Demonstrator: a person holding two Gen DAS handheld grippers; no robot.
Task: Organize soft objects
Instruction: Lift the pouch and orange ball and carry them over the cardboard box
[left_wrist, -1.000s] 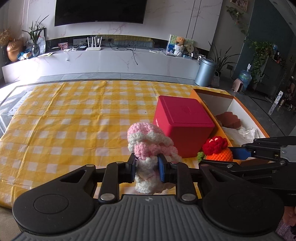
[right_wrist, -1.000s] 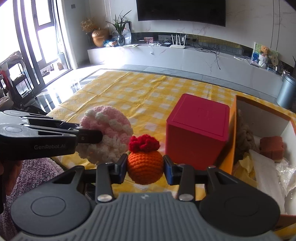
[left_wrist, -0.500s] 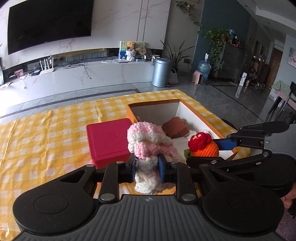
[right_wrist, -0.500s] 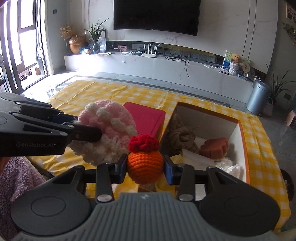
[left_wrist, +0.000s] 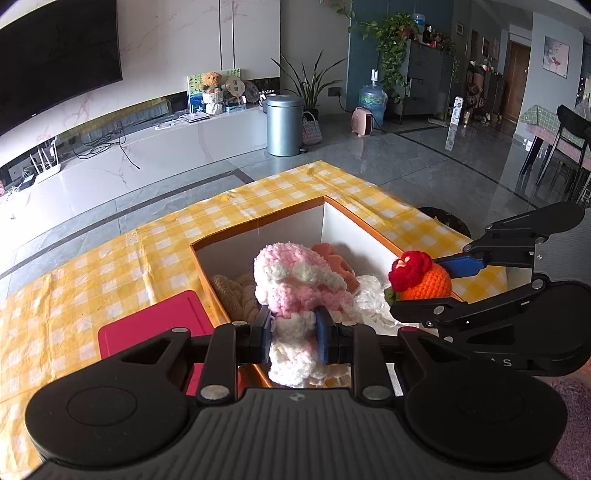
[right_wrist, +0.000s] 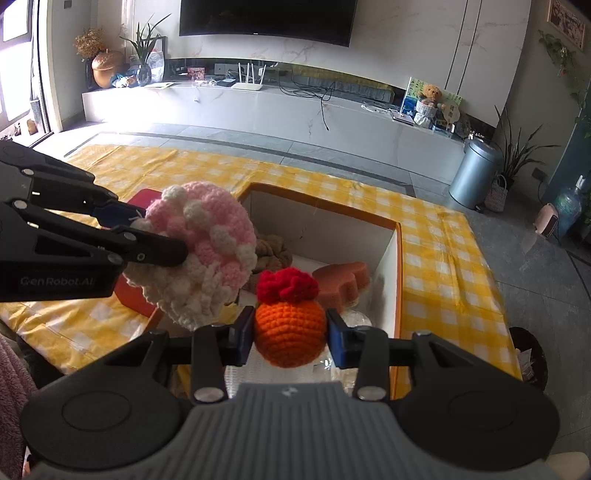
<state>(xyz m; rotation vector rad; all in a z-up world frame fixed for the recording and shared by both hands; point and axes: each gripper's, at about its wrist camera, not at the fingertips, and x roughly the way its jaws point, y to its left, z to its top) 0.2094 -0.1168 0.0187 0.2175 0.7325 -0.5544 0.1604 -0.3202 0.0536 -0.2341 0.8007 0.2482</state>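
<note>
The left gripper (left_wrist: 294, 338) clamps the pink toy (left_wrist: 295, 284); the right gripper (right_wrist: 290, 338) clamps the orange toy (right_wrist: 290, 332). Both toys hide much of the box (right_wrist: 397, 266) floor.

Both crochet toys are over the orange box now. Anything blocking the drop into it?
No lid or barrier shows. The box is open-topped. The pink-and-white crochet in the left gripper and the orange crochet ball in the right gripper would land on a rope knot, sponge and plastic wrap.
</note>
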